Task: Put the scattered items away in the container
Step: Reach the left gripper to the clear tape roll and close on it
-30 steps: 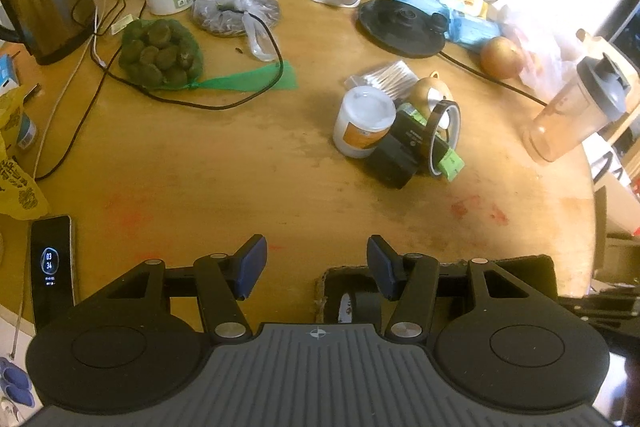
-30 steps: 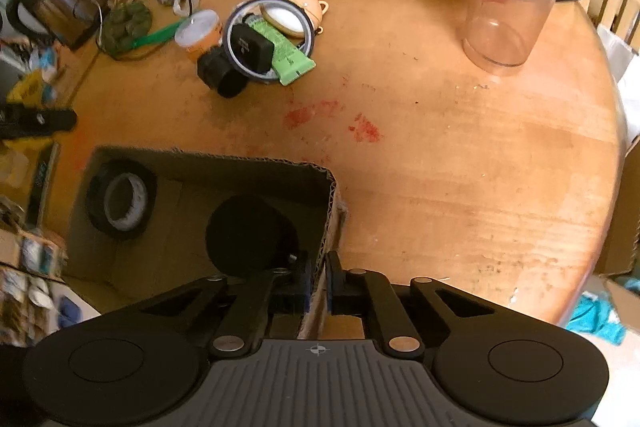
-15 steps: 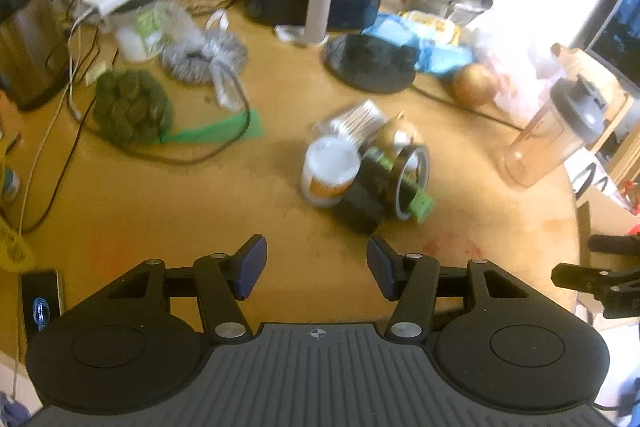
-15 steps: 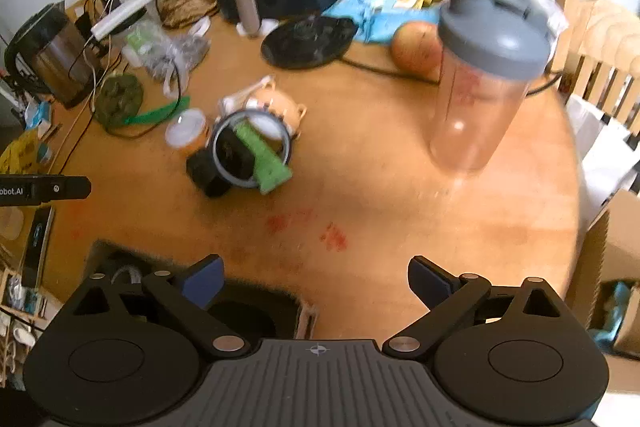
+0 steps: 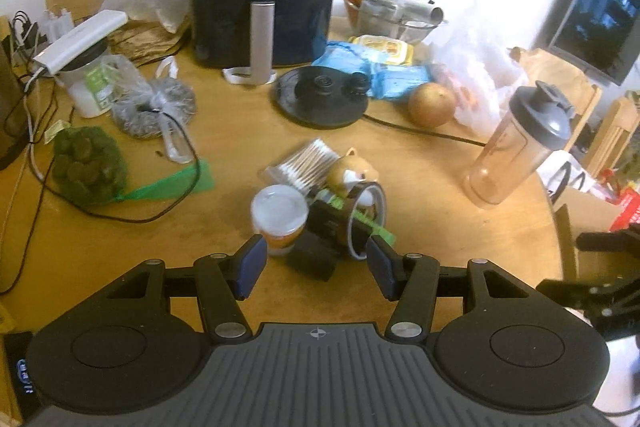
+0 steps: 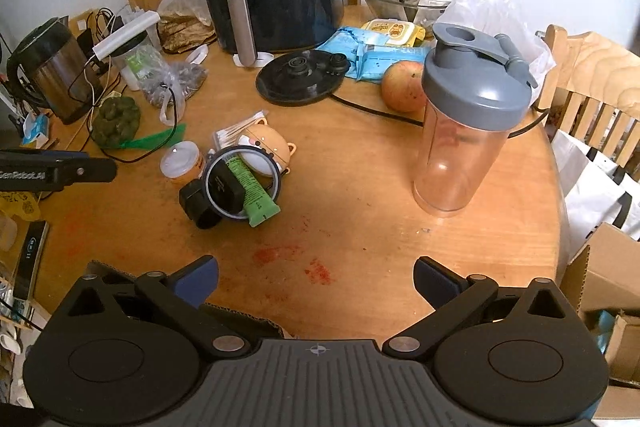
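At 12 o'clock from the half-spread, empty left gripper (image 5: 316, 263) sits the white-capped jar (image 5: 279, 217), so I'd center on it before pinching, while the right gripper (image 6: 316, 281), just opened wide, holds nothing.

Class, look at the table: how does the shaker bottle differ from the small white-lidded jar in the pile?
The shaker bottle is tall, clear and grey-lidded; the jar is short, orange-banded and white-lidded. The shaker bottle stands alone; the jar sits against the clutter pile. Both are upright with lids on.
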A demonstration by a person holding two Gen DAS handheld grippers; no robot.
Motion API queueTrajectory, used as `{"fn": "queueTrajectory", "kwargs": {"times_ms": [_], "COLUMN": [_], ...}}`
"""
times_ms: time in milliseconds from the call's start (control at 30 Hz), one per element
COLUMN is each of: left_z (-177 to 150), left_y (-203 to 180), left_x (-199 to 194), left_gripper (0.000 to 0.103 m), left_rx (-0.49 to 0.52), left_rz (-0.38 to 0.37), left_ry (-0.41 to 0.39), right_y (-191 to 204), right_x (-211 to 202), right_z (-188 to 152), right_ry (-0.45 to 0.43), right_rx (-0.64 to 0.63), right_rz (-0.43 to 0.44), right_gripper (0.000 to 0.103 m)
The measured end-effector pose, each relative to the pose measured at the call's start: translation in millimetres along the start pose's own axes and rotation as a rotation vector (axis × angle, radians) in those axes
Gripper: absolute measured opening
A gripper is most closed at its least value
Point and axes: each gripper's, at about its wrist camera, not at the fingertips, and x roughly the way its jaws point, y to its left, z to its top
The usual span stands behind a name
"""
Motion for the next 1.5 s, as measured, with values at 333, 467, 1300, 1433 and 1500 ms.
{"fn": "queueTrajectory", "kwargs": {"times_ms": [333, 467, 1300, 1433, 1500], "left_z": [4, 9, 25, 28, 28], "left_y": [-3, -3, 7, 10, 8], "left_x": [24, 39, 123, 129, 133], "left_gripper": [0.054, 0.054, 0.035, 0.035, 0.035], "left_rx": [0.019, 0.03, 0.048, 0.025, 0.031], "left_rz": [-0.093, -0.146, -0.182, -0.203, -0.21], "left_ry": [-0.008, 0.004, 0.108, 0.114, 0.122], "right_y": [-12, -17, -31, -30, -31], "right_x": [1, 1, -3, -4, -4], "right_z": [-20, -24, -47, -47, -48], "right_ry": [0.015, 0.025, 0.056, 0.055, 0.056], "right_rx": [0.012, 0.037, 0.177, 0.182, 0.186], "right_rz": [0.009, 0.004, -0.059, -0.059, -0.061], "right_gripper": [0.103, 0.103, 0.103, 0.103, 0.103]}}
